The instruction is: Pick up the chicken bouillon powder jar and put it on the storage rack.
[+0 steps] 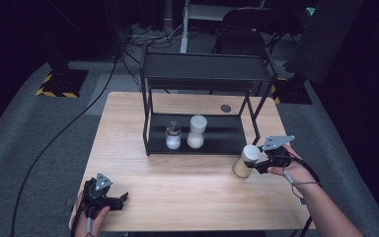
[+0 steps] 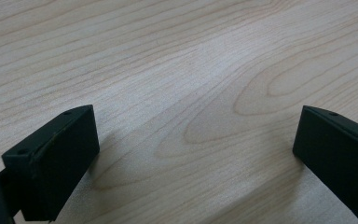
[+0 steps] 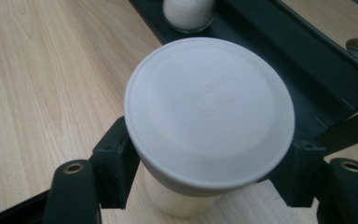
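A jar with a white lid (image 1: 247,159) and pale tan contents stands on the wooden table (image 1: 177,182), just right of the black rack's front corner. My right gripper (image 1: 254,163) is shut on it from the right. In the right gripper view the black jaws press on the jar (image 3: 209,116) just under its lid from both sides. My left gripper (image 1: 122,198) rests near the table's front left corner. Its jaws stand wide apart over bare wood, as the left gripper (image 2: 196,149) view shows, with nothing between them.
A black two-tier rack (image 1: 150,123) stands at the back middle of the table. On its lower shelf are a small glass jar (image 1: 173,137) and a taller white-lidded jar (image 1: 197,131), both with white contents. A round cable hole (image 1: 225,107) lies behind. A chair (image 1: 242,29) stands beyond.
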{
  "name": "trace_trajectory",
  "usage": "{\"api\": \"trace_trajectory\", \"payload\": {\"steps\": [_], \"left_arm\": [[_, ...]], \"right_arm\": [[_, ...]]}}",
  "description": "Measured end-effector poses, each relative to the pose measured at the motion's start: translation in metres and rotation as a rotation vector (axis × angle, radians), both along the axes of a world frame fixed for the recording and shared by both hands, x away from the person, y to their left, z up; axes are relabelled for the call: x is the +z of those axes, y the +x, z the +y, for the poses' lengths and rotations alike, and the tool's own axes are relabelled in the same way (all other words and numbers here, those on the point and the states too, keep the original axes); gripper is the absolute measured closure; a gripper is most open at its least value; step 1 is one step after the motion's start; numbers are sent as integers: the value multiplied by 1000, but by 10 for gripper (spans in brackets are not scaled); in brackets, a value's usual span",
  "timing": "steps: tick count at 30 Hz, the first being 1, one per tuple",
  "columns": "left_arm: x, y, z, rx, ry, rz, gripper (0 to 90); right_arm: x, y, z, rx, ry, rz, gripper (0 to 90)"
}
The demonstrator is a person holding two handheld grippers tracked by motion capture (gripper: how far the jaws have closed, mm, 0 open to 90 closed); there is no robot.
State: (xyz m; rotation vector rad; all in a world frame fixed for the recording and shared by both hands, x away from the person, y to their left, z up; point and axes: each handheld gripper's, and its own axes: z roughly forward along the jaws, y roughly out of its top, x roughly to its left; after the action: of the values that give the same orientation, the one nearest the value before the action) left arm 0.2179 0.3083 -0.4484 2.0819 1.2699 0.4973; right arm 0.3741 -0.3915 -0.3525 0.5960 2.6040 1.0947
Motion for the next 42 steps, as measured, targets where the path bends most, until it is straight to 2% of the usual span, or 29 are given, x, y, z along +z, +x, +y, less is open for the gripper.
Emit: {"api": "trace_trajectory", "payload": {"steps": [7,10,27,42], "left_arm": [[0,0,0,0,0,0,3],[0,0,0,0,0,0,3],[0,0,0,0,0,0,3],[0,0,0,0,0,0,3]], "right_arm": [[1,4,-3,12,25,23,340],[5,4,-3,17,28,12,340],[50,8,-1,33,40,-34,340],[77,28,19,63,42,-47,340]]}}
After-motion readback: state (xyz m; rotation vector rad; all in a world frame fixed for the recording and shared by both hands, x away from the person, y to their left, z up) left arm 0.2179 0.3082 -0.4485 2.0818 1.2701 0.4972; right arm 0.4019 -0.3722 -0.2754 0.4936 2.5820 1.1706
